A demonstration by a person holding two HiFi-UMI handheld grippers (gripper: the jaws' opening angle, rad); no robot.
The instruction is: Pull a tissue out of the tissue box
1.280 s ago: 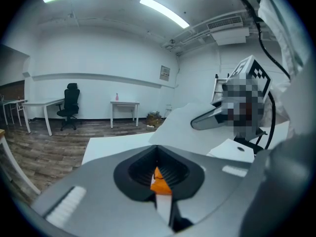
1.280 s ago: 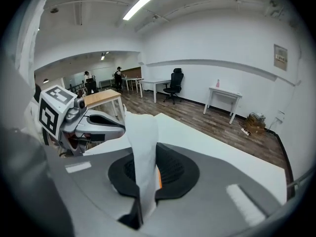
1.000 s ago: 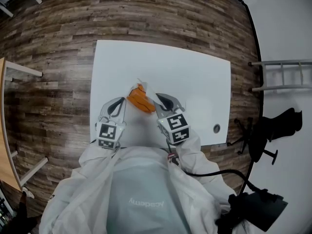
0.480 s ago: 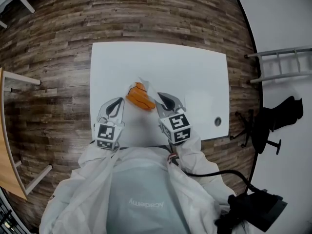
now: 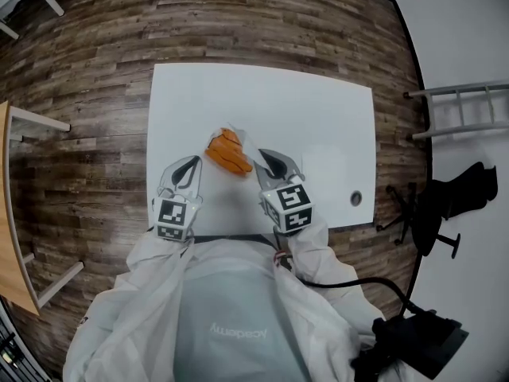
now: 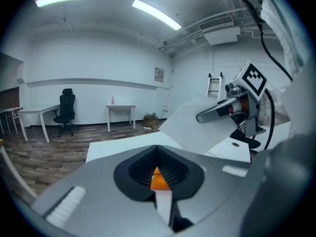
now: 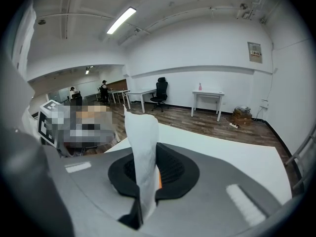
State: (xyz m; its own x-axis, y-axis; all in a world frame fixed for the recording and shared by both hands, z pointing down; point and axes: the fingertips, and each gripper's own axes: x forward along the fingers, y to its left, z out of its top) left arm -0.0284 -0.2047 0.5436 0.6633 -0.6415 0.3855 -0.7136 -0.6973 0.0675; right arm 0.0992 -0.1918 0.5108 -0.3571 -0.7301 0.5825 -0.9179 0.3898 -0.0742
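An orange tissue box point(image 5: 228, 156) lies on the white table point(image 5: 318, 110) between my two grippers. A white tissue point(image 5: 245, 140) rises from its top. My right gripper point(image 5: 263, 157) is shut on that tissue; in the right gripper view the sheet point(image 7: 143, 147) stands up from between the closed jaws point(image 7: 146, 181). In the left gripper view the tissue point(image 6: 197, 127) stretches as a taut sheet to the right gripper point(image 6: 203, 116). My left gripper point(image 5: 196, 164) sits at the box's left end, its jaws point(image 6: 158, 172) shut on an orange and white sliver of the box.
A round cable hole point(image 5: 355, 199) sits near the table's right front corner. Wood floor surrounds the table. A ladder point(image 5: 461, 122) and a black office chair point(image 5: 445, 213) stand to the right, and a wooden desk edge point(image 5: 6, 213) runs along the left.
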